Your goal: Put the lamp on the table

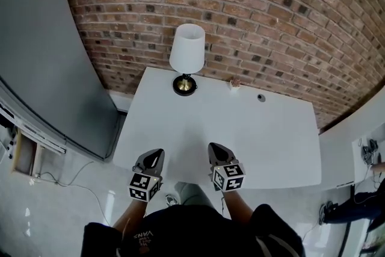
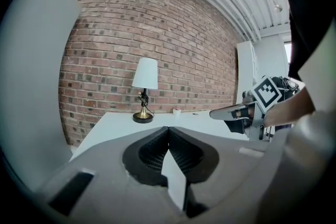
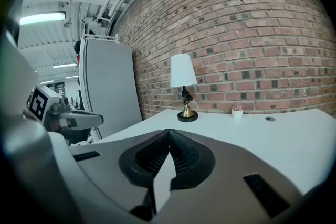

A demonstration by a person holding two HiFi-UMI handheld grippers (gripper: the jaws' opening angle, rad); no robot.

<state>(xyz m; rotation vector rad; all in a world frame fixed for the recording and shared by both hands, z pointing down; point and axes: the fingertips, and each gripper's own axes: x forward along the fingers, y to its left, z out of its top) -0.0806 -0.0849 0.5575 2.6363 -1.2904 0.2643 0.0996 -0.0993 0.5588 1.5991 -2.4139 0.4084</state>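
A lamp [image 1: 186, 57] with a white shade and a round brass foot stands upright on the white table [image 1: 264, 147], at its far edge by the brick wall; it also shows in the left gripper view as the lamp [image 2: 144, 89] and in the right gripper view as the lamp [image 3: 184, 86]. My left gripper [image 1: 155, 156] hovers at the table's near edge, shut and empty. My right gripper [image 1: 216, 148] is beside it, also shut with nothing in it. Both are well short of the lamp.
A tiny potted plant [image 1: 235, 84] and a small dark cable hole [image 1: 261, 97] lie on the table's far side, right of the lamp. A tall grey panel [image 1: 42, 63] stands to the left. White furniture [image 1: 355, 129] adjoins the table's right end.
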